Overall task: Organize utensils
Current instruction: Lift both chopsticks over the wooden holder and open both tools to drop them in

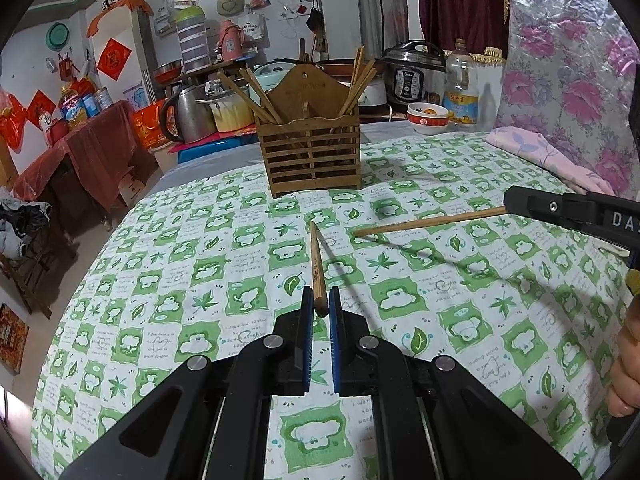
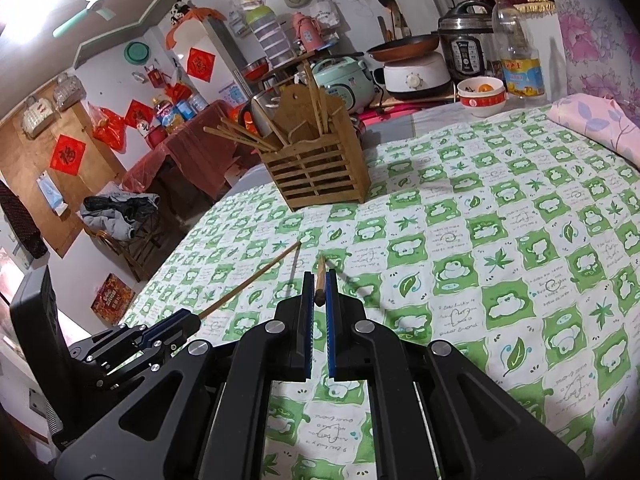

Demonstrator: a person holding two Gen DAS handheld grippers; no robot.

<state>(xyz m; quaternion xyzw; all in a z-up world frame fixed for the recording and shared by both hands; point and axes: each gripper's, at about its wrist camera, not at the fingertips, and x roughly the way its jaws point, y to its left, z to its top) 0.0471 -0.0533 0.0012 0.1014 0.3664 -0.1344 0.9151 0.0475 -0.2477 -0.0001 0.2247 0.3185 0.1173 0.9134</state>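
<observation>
A slatted wooden utensil holder point(image 1: 310, 152) point(image 2: 320, 168) stands on the far side of the green-and-white checked tablecloth point(image 1: 180, 280), with several chopsticks leaning out of its two compartments. My left gripper point(image 1: 320, 304) is shut on the thick end of a wooden chopstick point(image 1: 318, 264), which points toward the holder just above the cloth. My right gripper point(image 2: 319, 292) is shut on the end of a second chopstick point(image 2: 320, 276). In the left wrist view that right gripper point(image 1: 508, 202) comes in from the right, its chopstick point(image 1: 432, 222) pointing left. In the right wrist view the left gripper point(image 2: 196, 320) lies at lower left.
Behind the holder stand a red-and-white bowl point(image 1: 427, 117), an oil bottle point(image 1: 461, 88), a pressure cooker point(image 1: 414, 74) and a kettle point(image 1: 186, 114). A folded pink cloth point(image 1: 548, 156) lies at the far right. The table edge curves off on the left. A person's hand point(image 1: 626, 372) shows at the right edge.
</observation>
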